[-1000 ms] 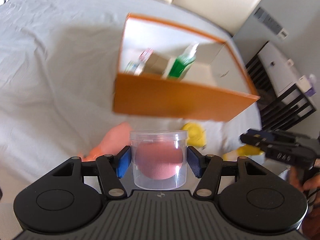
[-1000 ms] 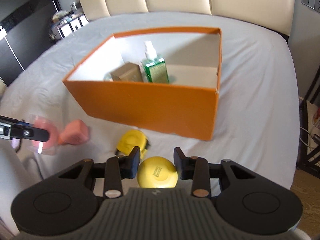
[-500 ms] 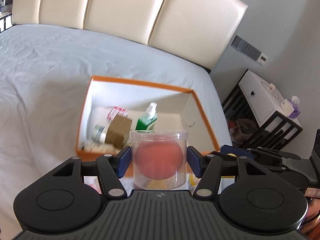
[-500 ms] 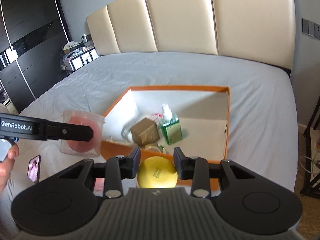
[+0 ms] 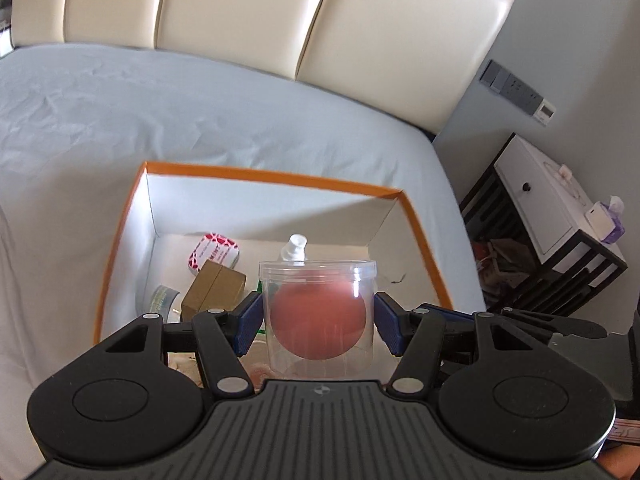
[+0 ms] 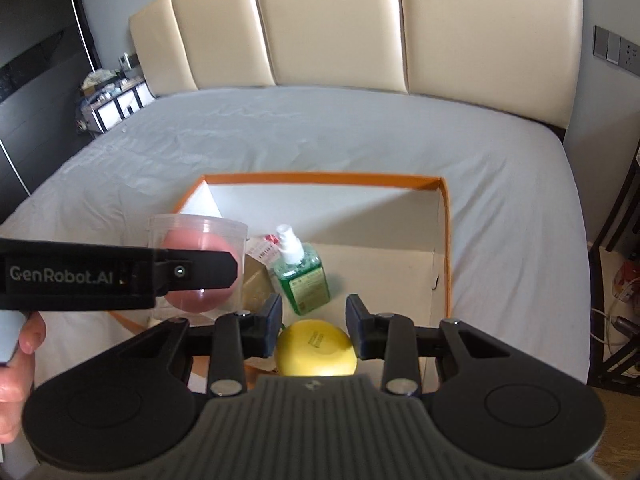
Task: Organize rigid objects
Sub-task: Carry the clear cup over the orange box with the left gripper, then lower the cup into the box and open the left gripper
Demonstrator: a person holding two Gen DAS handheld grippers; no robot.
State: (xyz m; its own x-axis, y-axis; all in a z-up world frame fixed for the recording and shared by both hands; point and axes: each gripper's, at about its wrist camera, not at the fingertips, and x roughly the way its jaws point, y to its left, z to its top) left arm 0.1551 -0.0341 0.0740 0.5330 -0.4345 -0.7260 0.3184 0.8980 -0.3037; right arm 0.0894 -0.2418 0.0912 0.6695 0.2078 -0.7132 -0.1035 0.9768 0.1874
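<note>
My left gripper (image 5: 318,322) is shut on a clear plastic jar (image 5: 318,312) with a pink ball inside, held above the near left part of the orange box (image 5: 272,176). The jar also shows in the right wrist view (image 6: 196,264), behind the left gripper's finger (image 6: 192,270). My right gripper (image 6: 314,330) is shut on a yellow round object (image 6: 316,346), held over the box's (image 6: 320,178) near edge. Inside the box lie a green spray bottle (image 6: 302,276), a brown carton (image 5: 214,290), a red-patterned tin (image 5: 212,254) and a small round container (image 5: 162,298).
The box sits on a grey bed sheet (image 5: 120,120) before a cream headboard (image 6: 400,32). A white nightstand on a black frame (image 5: 548,224) stands at the right of the bed. A cluttered shelf (image 6: 108,100) stands at the far left.
Both grippers rose and moved forward with their objects, from beside the box on the sheet to above its near side.
</note>
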